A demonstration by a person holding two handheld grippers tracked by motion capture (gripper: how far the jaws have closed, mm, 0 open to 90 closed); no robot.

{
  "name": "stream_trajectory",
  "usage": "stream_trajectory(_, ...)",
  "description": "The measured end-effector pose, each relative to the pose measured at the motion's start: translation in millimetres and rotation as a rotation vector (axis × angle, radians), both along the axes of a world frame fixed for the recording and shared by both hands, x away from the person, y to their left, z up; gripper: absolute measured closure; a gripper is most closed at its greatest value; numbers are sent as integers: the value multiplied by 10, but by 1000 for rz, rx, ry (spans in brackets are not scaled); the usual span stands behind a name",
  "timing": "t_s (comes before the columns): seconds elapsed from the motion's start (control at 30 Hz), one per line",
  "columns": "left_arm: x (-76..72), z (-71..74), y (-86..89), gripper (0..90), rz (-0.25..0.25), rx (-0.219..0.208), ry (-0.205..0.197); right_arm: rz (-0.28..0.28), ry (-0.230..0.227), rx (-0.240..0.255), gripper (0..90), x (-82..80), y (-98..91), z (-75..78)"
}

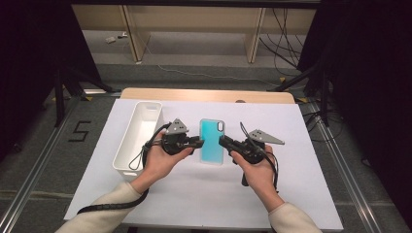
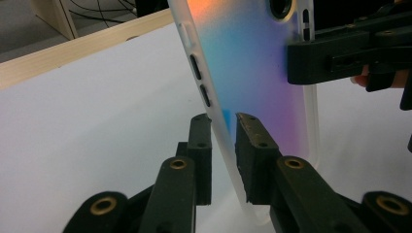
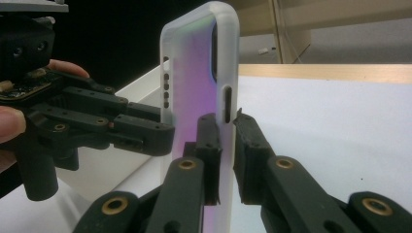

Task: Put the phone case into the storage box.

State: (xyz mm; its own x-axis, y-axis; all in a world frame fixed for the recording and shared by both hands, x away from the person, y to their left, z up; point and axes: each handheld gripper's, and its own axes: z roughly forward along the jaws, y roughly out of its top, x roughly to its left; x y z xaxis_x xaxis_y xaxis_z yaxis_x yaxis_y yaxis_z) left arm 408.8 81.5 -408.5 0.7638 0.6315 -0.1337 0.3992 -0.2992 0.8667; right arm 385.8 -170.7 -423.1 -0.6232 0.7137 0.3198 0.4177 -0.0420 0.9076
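White sheet [image 1: 291, 145] covers a light wood table [image 1: 209, 95]. Grey floor [image 1: 43, 160] with a taped "5" [image 1: 79, 131]. Wooden shelf frame [image 1: 194, 29] behind, loose cables [image 1: 282, 39], dark curtains [image 1: 29, 58] both sides.

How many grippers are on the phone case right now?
2. The left gripper clamps the phone case on its left edge; the right gripper clamps its right edge. The white bin sits untouched at left.
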Motion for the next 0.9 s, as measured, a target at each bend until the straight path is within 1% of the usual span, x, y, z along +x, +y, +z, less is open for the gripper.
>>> stream_trajectory(0.07, -6, 3, 4, 782, 10, -3, -6, -2, 1, -4, 827, 1, 2, -5)
stream_trajectory(0.1, -7, 9, 10, 788, 15, 0, -4, 1, 11, 1, 827, -6, 5, -1)
stream_trajectory(0.13, -8, 11, 13, 794, 21, 0, -7, 0, 3, 6, 827, 0, 11, -11)
stream_trajectory(0.2, -14, 13, 17, 804, 27, -8, -7, -2, -1, -11, 827, 8, 8, -25)
stream_trajectory(0.23, -17, 15, 19, 810, 31, -10, -8, -2, 5, -8, 827, 7, 11, -28)
stream_trajectory(0.27, -17, 19, 21, 814, 35, -7, -13, 2, 22, 0, 826, -5, 16, -19)
stream_trajectory(0.37, -14, 16, 30, 828, 45, -23, -22, 5, 16, -4, 825, 4, 19, -33)
stream_trajectory(0.4, -13, 18, 35, 834, 47, -23, -24, 7, 21, -10, 824, 5, 20, -35)
stream_trajectory(0.43, -13, 27, 42, 837, 49, -12, -25, 15, 50, 2, 824, -14, 29, -26)
stream_trajectory(0.47, -12, 28, 47, 838, 50, -9, -26, 7, 13, -21, 824, 6, 29, -50)
stream_trajectory(0.53, -14, 23, 47, 840, 54, -14, -24, 12, 25, -8, 823, -2, 41, -47)
stream_trajectory(0.63, -18, 21, 47, 842, 59, -14, -29, 15, 30, -10, 823, -10, 48, -39)
stream_trajectory(0.67, -19, 20, 46, 843, 61, -18, -37, 16, 32, -11, 822, -11, 51, -42)
stream_trajectory(0.7, -24, 24, 45, 843, 64, -17, -41, 16, 26, -14, 822, -8, 51, -46)
stream_trajectory(0.73, -29, 32, 46, 844, 62, -11, -45, 18, 31, -10, 821, -10, 52, -43)
stream_trajectory(0.83, -38, 46, 48, 845, 68, 0, -58, 21, 4, -20, 814, -2, 54, -46)
stream_trajectory(0.87, -39, 48, 48, 846, 67, 3, -60, 23, 14, -17, 807, -7, 58, -40)
stream_trajectory(0.9, -40, 52, 50, 846, 68, 6, -61, 27, 5, -25, 799, 0, 58, -44)
